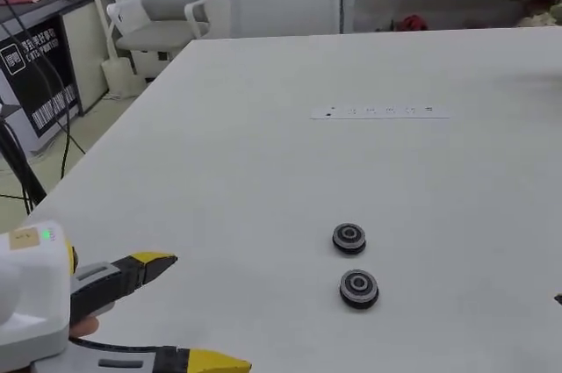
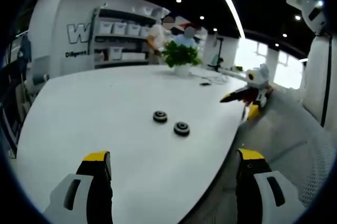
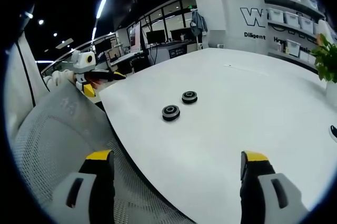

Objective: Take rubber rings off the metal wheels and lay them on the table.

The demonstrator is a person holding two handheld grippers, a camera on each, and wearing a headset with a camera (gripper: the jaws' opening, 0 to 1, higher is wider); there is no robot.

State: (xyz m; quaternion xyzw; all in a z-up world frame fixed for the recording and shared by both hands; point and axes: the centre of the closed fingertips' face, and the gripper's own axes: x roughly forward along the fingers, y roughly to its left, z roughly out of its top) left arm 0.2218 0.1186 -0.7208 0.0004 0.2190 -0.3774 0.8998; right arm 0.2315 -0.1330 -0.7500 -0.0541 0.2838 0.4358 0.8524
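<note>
Near wheel (image 1: 359, 288) and far wheel (image 1: 349, 238) sit together by the front edge of the desk (image 1: 263, 171), rubber rings (image 1: 345, 288) on. Left gripper (image 1: 208, 311) and right gripper (image 3: 177, 156) both gape, holding nothing; I'd pin one wheel, then peel its ring from the rim

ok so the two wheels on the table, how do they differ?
In the head view the near wheel sits below and slightly right of the far wheel. The near wheel also looks a bit bigger than the far wheel, likely just perspective. Both lie flat, apart, black rubber rings still on.
</note>
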